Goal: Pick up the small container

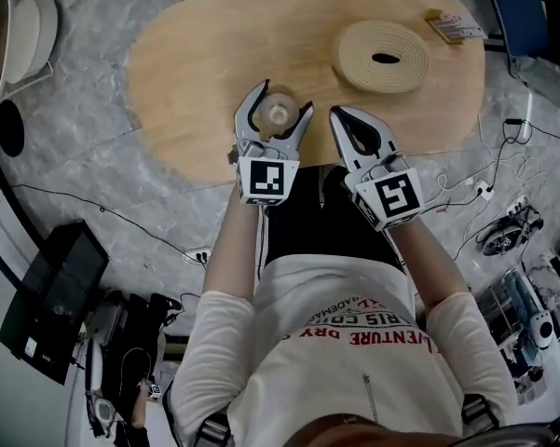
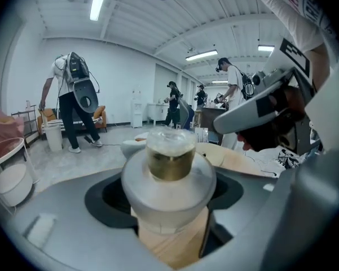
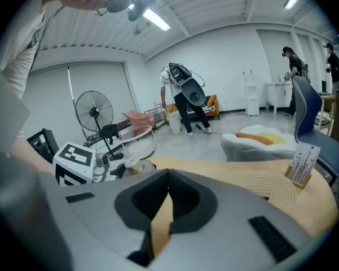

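The small container [image 1: 278, 113], a whitish round pot with a gold band and a clear lid, stands near the front edge of the wooden table [image 1: 214, 54]. My left gripper [image 1: 281, 101] has its two fingers around it, one on each side. In the left gripper view the small container [image 2: 169, 174] fills the gap between the grey jaws and touches both. My right gripper [image 1: 342, 115] hovers just to the right, shut and empty; its fingertips meet in the right gripper view [image 3: 168, 176], where the small container [image 3: 127, 165] shows at the left.
A coiled woven mat [image 1: 380, 56] lies at the back right of the table, with a small card stand [image 1: 455, 28] beyond it. Cables and gear litter the grey floor around the table. People stand far off in the room [image 2: 73, 100].
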The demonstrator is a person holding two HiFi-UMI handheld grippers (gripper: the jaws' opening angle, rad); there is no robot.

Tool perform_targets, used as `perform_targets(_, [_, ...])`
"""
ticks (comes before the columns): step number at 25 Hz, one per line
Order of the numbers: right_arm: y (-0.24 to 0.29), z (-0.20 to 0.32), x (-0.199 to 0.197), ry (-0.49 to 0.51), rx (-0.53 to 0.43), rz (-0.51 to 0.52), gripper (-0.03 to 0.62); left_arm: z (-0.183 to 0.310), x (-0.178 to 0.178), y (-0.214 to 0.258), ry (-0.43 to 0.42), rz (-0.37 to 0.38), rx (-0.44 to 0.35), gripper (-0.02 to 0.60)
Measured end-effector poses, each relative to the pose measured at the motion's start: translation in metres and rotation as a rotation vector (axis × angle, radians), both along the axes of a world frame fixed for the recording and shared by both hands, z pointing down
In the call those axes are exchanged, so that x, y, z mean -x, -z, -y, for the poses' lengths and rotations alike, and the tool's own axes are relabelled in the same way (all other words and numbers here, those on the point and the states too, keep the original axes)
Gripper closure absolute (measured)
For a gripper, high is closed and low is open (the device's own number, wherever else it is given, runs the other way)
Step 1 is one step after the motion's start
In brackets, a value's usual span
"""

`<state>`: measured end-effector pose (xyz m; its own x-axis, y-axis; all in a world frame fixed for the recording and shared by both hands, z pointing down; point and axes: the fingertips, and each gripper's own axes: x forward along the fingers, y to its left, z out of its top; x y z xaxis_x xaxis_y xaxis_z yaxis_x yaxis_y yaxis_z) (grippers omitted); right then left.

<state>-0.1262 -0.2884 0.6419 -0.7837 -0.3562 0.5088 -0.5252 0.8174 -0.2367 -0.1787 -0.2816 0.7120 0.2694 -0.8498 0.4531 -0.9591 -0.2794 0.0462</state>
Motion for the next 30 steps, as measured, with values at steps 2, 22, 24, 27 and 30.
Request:
perform_targets(2, [0.019, -0.006, -0.001, 0.008, -0.004, 0.009, 0.597, -0.005, -0.003, 0.028, 0.004, 0.006, -0.015, 0.239])
perform_targets(22, [0.239, -0.005, -0.008, 0.1, -0.186, 0.177, 0.597, -0.027, -0.008, 0.307, 0.092, 0.087, -0.235, 0.239])
perform_targets(24, [0.254, -0.008, -0.014, 0.107, -0.209, 0.18, 0.597, -0.035, -0.011, 0.325, 0.1, 0.097, -0.243, 0.239])
perform_targets(27, [0.28, -0.01, -0.023, 0.118, -0.273, 0.188, 0.597, -0.045, -0.013, 0.354, 0.11, 0.114, -0.277, 0.238])
perform_targets(30, [0.3, -0.012, -0.032, 0.115, -0.325, 0.192, 0.597, -0.057, -0.015, 0.379, 0.111, 0.113, -0.304, 0.239])
